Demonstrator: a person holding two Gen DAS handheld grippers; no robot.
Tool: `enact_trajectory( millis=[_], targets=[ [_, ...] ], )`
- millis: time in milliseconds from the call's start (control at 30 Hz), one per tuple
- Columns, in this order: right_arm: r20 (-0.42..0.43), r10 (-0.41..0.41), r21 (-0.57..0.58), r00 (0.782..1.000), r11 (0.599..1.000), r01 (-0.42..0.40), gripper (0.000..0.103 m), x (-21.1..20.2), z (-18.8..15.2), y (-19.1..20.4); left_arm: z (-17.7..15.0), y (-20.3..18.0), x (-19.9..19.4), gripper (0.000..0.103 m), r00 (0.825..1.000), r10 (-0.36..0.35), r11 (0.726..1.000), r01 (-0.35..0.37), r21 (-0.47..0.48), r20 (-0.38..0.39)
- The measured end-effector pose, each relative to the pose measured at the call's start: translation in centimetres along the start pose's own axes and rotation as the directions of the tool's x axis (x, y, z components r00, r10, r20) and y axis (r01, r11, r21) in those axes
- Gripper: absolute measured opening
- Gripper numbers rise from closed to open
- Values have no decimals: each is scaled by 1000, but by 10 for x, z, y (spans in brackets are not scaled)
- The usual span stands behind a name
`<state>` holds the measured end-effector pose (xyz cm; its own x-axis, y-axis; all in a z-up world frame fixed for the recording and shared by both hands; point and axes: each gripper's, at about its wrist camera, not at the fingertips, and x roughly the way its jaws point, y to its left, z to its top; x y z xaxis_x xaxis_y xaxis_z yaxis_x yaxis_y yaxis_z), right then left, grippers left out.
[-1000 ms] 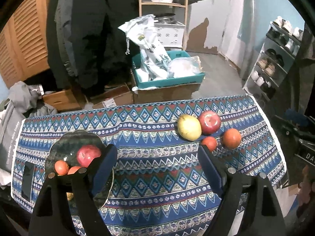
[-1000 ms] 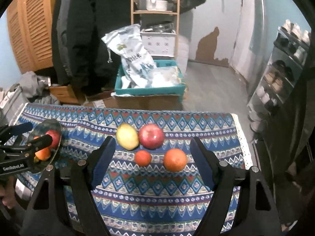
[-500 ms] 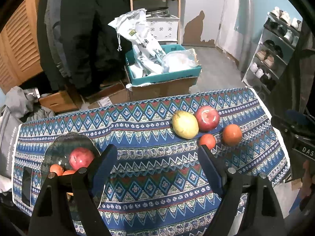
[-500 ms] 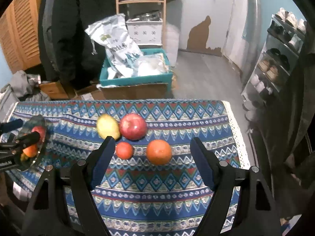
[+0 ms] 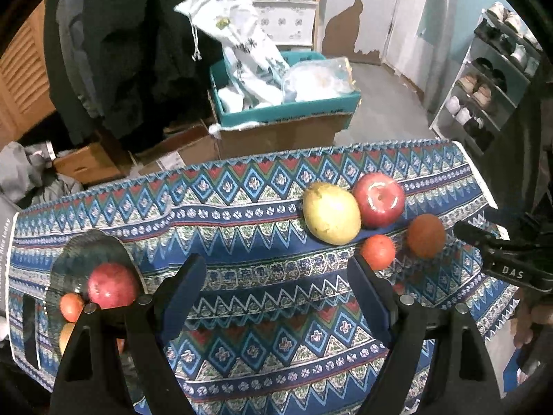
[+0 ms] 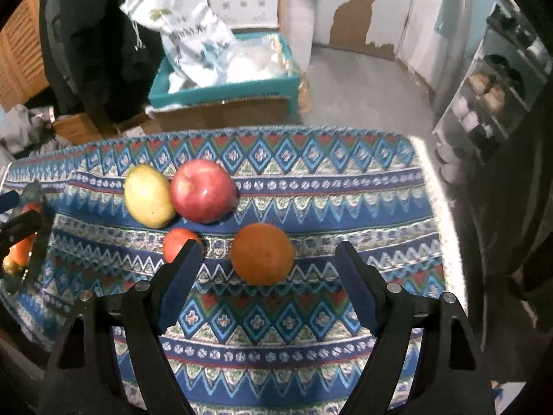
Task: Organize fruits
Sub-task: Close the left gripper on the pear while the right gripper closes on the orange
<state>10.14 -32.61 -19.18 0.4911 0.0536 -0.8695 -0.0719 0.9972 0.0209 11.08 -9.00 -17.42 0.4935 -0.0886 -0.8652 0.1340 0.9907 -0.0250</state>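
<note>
On the patterned cloth lie a yellow pear (image 6: 148,195), a red apple (image 6: 203,191), a small tomato (image 6: 176,244) and an orange (image 6: 262,253). My right gripper (image 6: 266,270) is open and empty, low over the cloth, with the orange just ahead between its fingers. My left gripper (image 5: 279,282) is open and empty over the middle of the cloth. A dark glass plate (image 5: 81,254) at the left holds a red apple (image 5: 111,285) and small orange fruits (image 5: 71,307). The same loose fruits show in the left wrist view: pear (image 5: 331,212), apple (image 5: 378,200), tomato (image 5: 377,251), orange (image 5: 425,236).
The table's far edge drops to a teal box of bags on cardboard (image 5: 283,103). Dark coats hang at the back left. A shoe rack (image 5: 490,79) stands at the right. The right gripper's body (image 5: 511,259) shows at the right edge of the left wrist view.
My right gripper has moved forward and down toward the orange, which now sits between its fingers. My left gripper has drifted right, away from the plate.
</note>
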Motion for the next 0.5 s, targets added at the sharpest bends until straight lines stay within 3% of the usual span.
enact_trajectory(
  millis=[267, 500],
  targets=[
    [-103, 31, 23, 994, 999, -29, 80, 56, -5, -5, -9, -2, 44, 85, 996, -4, 1000, 5, 8, -88],
    [-137, 47, 38, 990, 998, -42, 80, 85, -15, -7, -12, -6, 62, 85, 994, 2, 1000, 0, 25, -113]
  ],
)
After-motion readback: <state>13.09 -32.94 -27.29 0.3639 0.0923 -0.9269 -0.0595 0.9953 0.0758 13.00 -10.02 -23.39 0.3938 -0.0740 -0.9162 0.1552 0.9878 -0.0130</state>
